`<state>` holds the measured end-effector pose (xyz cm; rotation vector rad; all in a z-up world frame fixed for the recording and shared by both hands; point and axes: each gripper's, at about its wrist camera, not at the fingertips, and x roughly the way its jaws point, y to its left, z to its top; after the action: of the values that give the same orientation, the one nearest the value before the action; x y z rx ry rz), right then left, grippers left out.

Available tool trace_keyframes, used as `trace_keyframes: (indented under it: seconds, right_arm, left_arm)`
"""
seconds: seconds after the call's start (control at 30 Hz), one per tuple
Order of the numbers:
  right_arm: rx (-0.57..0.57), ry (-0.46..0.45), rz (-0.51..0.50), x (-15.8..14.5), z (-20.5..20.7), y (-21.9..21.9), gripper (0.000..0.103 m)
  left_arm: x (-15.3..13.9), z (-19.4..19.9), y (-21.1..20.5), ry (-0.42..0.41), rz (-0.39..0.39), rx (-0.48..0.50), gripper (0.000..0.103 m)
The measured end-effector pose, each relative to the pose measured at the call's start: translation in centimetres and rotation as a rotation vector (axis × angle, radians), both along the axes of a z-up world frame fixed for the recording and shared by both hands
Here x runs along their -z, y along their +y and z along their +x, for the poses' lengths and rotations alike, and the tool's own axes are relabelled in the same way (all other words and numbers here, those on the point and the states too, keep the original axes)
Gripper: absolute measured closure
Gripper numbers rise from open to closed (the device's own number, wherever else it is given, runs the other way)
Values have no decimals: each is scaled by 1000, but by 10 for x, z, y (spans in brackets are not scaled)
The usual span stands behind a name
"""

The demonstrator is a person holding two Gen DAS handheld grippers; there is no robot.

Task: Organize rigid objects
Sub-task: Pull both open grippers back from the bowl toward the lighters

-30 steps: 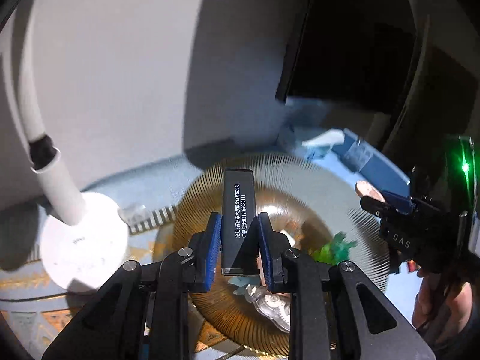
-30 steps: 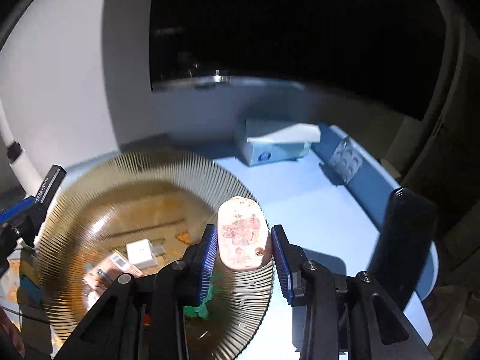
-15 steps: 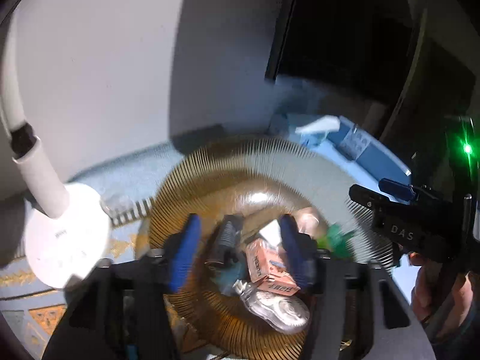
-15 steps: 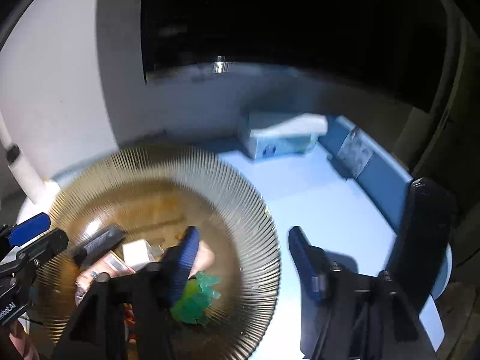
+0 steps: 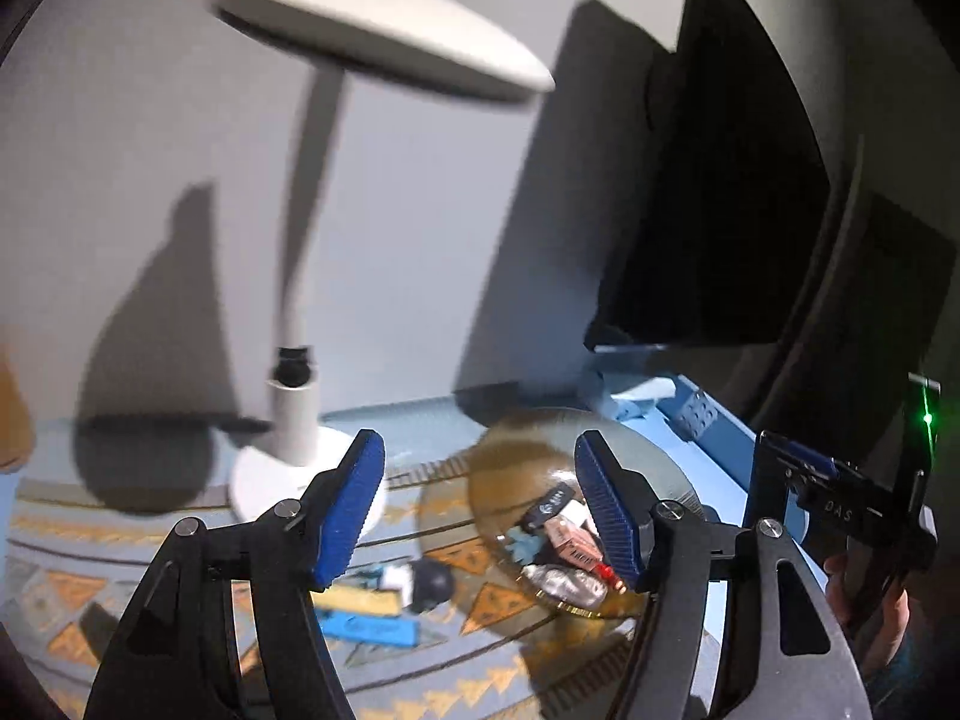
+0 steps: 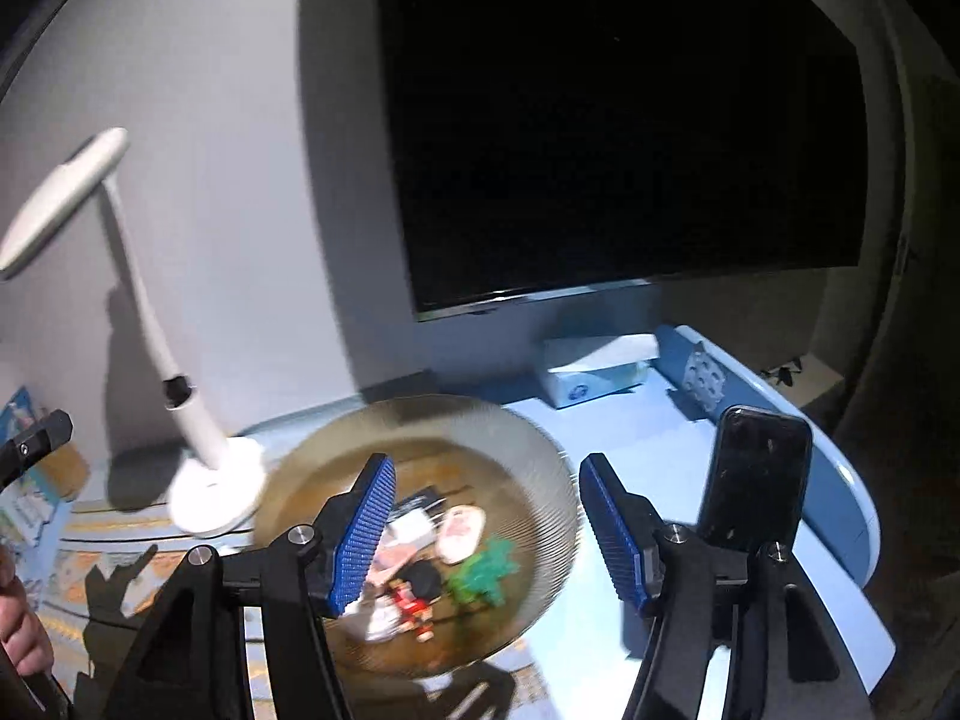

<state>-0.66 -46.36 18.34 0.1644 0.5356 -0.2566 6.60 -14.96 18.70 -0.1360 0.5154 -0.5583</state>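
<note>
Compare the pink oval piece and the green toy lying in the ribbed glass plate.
The pink oval piece is smooth, rounded and pale with a printed pattern; the green toy is jagged, irregular and plain bright green. The pink piece lies nearer the plate's centre, the green toy nearer the rim. Both rest loose in the ribbed glass plate.

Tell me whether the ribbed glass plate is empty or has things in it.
It has things in it. The ribbed glass plate holds a pile of small items, among them a pink oval piece and a green toy.
</note>
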Motion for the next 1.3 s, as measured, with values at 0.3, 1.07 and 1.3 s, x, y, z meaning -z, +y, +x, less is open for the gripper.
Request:
trace_keyframes:
  seconds: [0.3,1.07,1.3]
  right_arm:
    - [-157,25,13,6,-23,69,35]
    - [-258,281,208,121,-10,115,34]
    - [-270,293,235,137,-5,110,34]
  left_arm:
    - [9,-28,50,38,32,-67,39]
    - [173,13,-7,363,280,-133,29]
    - [181,19,-29,349,310,-152,29]
